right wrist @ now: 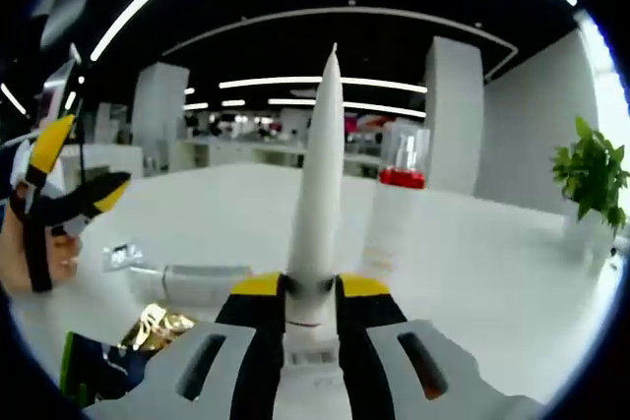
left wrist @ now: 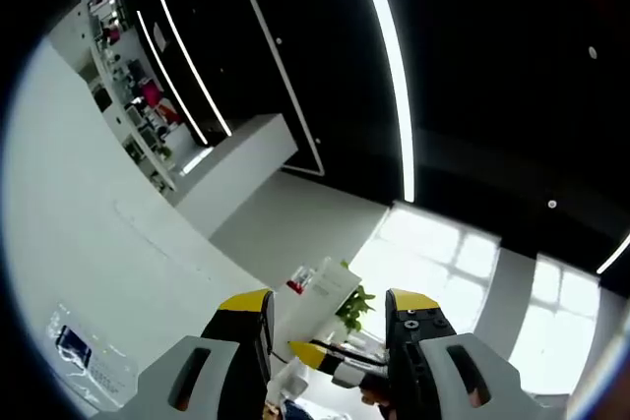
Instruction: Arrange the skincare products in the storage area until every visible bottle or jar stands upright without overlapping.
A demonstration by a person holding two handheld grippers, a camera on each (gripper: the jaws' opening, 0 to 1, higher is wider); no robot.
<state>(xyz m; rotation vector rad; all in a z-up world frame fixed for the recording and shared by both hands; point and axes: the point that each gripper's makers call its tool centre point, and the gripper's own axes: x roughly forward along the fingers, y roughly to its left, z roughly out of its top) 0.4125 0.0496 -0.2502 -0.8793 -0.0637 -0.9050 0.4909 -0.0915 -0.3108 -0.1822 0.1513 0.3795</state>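
In the right gripper view my right gripper (right wrist: pixel 313 287) is shut on a white tube (right wrist: pixel 320 174) that points up and away between the yellow-tipped jaws. Behind it a white bottle (right wrist: pixel 396 199) with a red band and clear cap stands upright on the white table (right wrist: pixel 492 263). Another pale tube (right wrist: pixel 197 282) lies flat on the table at the left. My left gripper (right wrist: pixel 59 189) shows at the left edge, jaws apart. In the left gripper view my left gripper (left wrist: pixel 330 307) is open and tilted up at the ceiling. Beyond its jaws is the white tube (left wrist: pixel 323 297), with a yellow tip of the right gripper (left wrist: pixel 313 353) below it.
A crumpled gold wrapper (right wrist: pixel 157 327) and a small clear packet (right wrist: pixel 123 255) lie near the flat tube. A potted green plant (right wrist: pixel 591 179) stands at the table's right side; the plant (left wrist: pixel 356 307) also peeks out behind the tube. White pillars and shelves stand far back.
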